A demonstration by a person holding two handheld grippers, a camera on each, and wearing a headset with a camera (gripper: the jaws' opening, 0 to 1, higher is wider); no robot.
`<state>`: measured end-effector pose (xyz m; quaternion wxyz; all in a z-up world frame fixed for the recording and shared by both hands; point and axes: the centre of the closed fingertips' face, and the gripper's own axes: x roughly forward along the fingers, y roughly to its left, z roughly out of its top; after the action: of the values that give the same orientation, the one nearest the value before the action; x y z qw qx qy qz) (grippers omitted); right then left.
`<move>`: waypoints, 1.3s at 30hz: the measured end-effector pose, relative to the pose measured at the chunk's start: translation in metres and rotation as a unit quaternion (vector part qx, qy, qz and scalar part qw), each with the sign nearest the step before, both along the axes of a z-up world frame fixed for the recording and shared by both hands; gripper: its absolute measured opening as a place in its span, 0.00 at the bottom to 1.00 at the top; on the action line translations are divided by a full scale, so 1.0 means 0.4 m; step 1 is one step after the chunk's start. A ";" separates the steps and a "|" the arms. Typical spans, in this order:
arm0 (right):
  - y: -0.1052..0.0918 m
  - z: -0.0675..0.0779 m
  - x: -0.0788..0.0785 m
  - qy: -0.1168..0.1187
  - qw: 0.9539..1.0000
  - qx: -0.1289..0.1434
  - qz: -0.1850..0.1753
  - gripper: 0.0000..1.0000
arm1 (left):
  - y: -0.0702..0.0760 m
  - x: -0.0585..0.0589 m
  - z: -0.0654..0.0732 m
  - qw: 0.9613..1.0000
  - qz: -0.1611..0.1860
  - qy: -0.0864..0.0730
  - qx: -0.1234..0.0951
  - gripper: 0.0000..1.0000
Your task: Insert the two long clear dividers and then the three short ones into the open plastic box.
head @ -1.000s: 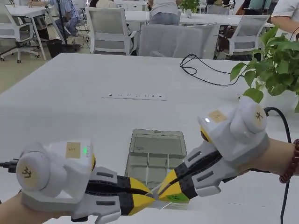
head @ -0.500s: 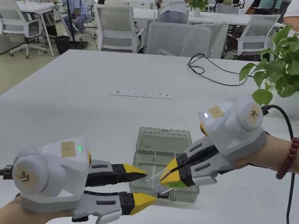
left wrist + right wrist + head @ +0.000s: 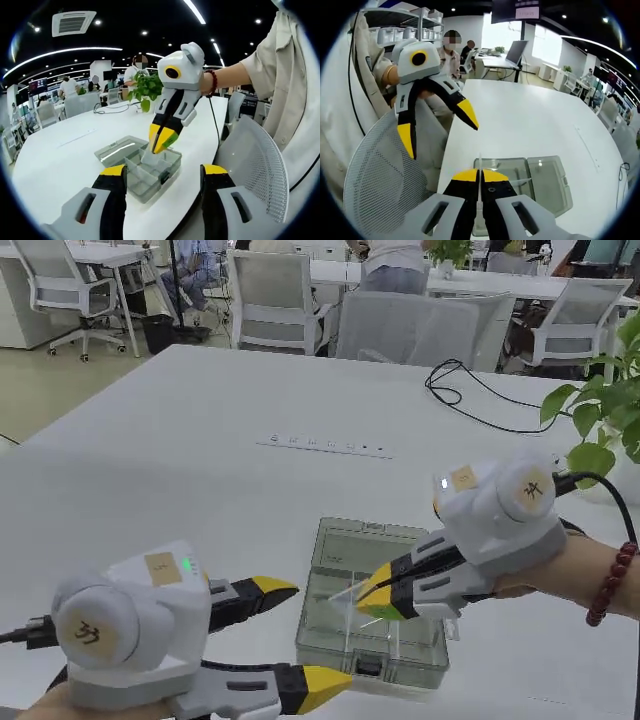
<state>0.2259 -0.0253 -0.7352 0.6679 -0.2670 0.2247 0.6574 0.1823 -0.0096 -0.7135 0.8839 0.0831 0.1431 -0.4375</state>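
Right tool (image 3: 370, 596) clamped on divider (image 3: 343, 596), held over box (image 3: 400, 658) on table (image 3: 180, 440); left tool (image 3: 310, 635) spread wide, empty, beside box.

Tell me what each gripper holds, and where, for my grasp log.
Right gripper pinches a clear divider by one end; left gripper is open, empty.

Bright and evenly lit by ceiling strip lights (image 3: 194, 11), with soft shadows on the white table (image 3: 200, 440), sharp centres, fisheye-bent edges.
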 end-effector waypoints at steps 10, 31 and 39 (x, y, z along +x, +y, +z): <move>0.008 -0.046 0.071 -0.018 0.999 -0.027 -0.035 0.02 | 0.018 0.021 0.002 0.999 0.040 0.008 -0.024 0.72; 0.028 -0.072 0.118 0.005 0.998 -0.027 -0.064 0.02 | 0.030 0.032 -0.008 0.997 0.065 0.019 -0.029 0.86; 0.034 -0.067 0.114 0.007 0.998 -0.017 -0.060 0.02 | 0.034 0.034 -0.010 0.997 0.068 0.020 -0.027 0.85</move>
<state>0.2714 -0.0115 -0.7621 0.6999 -0.2598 0.2566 0.6139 0.1958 0.0039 -0.7175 0.9104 0.0400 0.1541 -0.3819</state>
